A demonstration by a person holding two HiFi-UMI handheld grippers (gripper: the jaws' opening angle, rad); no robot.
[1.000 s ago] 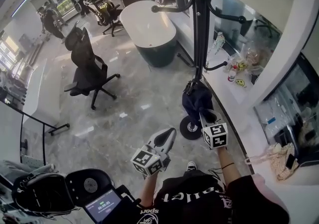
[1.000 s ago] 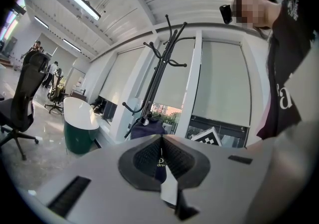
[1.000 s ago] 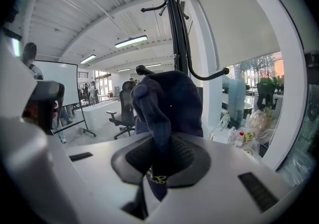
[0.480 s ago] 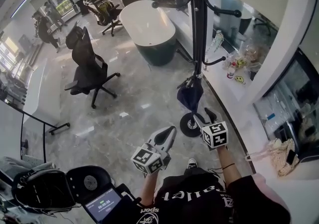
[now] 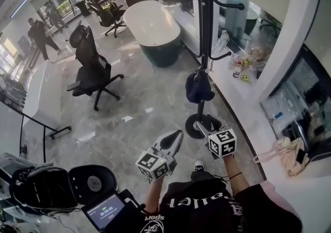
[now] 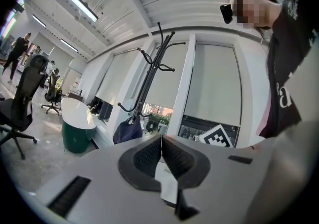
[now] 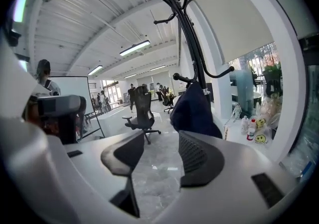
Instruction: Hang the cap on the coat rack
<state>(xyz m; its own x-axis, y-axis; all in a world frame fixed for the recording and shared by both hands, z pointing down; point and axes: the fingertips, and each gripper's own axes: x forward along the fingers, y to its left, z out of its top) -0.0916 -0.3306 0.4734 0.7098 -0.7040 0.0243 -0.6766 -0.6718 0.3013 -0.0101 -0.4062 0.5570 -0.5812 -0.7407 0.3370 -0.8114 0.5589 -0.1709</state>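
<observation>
The dark blue cap (image 5: 198, 87) hangs from a low hook of the black coat rack (image 5: 206, 30), free of both grippers. My right gripper (image 5: 206, 125) is held back below the cap, over the rack's round base. In the right gripper view the jaws (image 7: 160, 141) stand wide apart with nothing between them, and the cap (image 7: 194, 111) hangs just beyond on the rack (image 7: 187, 34). My left gripper (image 5: 177, 136) points at the rack from the left, shut and empty. In the left gripper view (image 6: 161, 141) its pads meet, with the cap (image 6: 127, 131) far off.
A black office chair (image 5: 90, 69) stands on the marble floor to the left. A white oval table (image 5: 152, 27) stands behind it. Bottles and smiley-face items sit on the white window ledge (image 5: 243, 74) right of the rack. A mesh bag (image 5: 289, 154) lies at the right, a black case (image 5: 51, 190) bottom left.
My right gripper was up at the cap, shut on it; it has let go, opened wide and drawn back down. The cap stays on the hook. The left gripper has barely moved.
</observation>
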